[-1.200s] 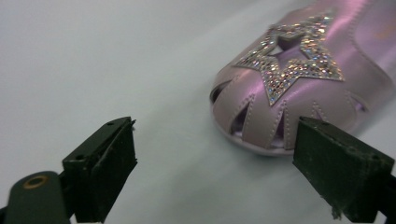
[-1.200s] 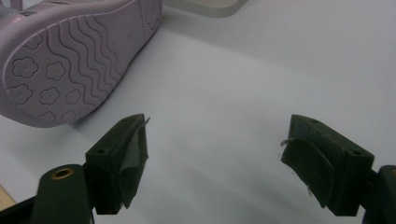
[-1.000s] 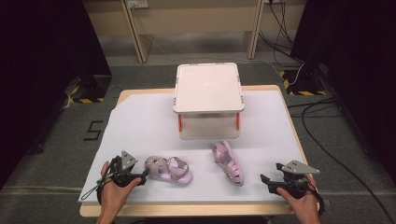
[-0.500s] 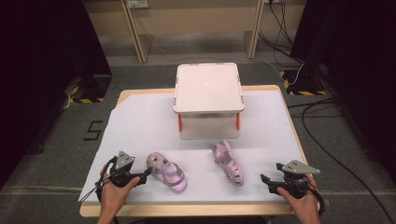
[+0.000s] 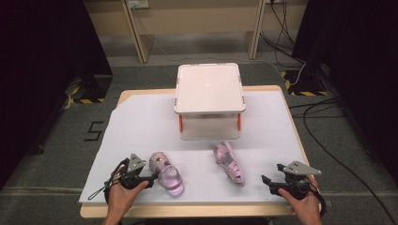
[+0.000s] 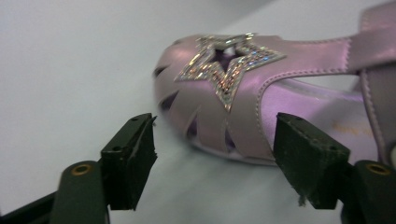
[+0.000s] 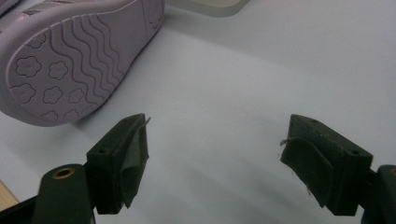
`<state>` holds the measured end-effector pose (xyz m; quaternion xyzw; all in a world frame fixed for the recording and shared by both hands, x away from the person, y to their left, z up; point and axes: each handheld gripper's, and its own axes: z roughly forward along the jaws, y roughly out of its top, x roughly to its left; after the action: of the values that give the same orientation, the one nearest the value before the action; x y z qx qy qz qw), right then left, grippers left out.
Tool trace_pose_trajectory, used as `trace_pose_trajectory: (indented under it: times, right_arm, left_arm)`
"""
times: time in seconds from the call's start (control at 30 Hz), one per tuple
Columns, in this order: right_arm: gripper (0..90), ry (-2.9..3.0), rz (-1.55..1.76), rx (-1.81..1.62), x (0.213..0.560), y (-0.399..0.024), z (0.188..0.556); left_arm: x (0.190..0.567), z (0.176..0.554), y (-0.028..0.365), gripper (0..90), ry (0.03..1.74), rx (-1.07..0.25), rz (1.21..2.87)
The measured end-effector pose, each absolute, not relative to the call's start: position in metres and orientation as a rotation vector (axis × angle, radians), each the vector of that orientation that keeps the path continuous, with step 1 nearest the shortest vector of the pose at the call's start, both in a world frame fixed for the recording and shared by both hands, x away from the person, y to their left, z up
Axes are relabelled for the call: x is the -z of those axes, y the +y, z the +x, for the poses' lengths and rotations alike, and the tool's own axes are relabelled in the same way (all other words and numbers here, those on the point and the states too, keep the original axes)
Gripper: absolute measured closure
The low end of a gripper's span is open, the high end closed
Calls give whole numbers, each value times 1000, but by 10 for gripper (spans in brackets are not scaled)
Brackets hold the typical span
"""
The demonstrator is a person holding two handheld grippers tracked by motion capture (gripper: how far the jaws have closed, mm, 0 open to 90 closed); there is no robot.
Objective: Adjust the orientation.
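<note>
My left gripper has its jaws closing around the toe of the left sandal, but the pads aren't pressing yet, so I judge the grasp only begun. That sandal lies on the white table near the front edge. My right gripper waits spread and empty beside the right sandal, which lies on its side. Behind both stands the lidded box; nothing is lifted or moved yet.
</note>
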<state>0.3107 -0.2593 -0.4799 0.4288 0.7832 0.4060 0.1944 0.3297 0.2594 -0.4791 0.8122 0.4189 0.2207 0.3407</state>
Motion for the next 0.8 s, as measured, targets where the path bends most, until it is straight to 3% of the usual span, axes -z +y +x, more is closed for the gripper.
trace_pose_trajectory:
  times: [0.13, 0.4, 0.8]
  right_arm:
    - [222, 2196, 1201, -1141, 480, -259, 311]
    - [222, 2198, 1210, -1139, 482, -262, 312]
    - [223, 2190, 1214, -1141, 482, -263, 312]
  left_arm:
    - [479, 333, 265, 332, 1092, -560, 2090]
    - [475, 334, 269, 273, 1107, -519, 2016]
    - [445, 305, 264, 188, 1068, -485, 1895]
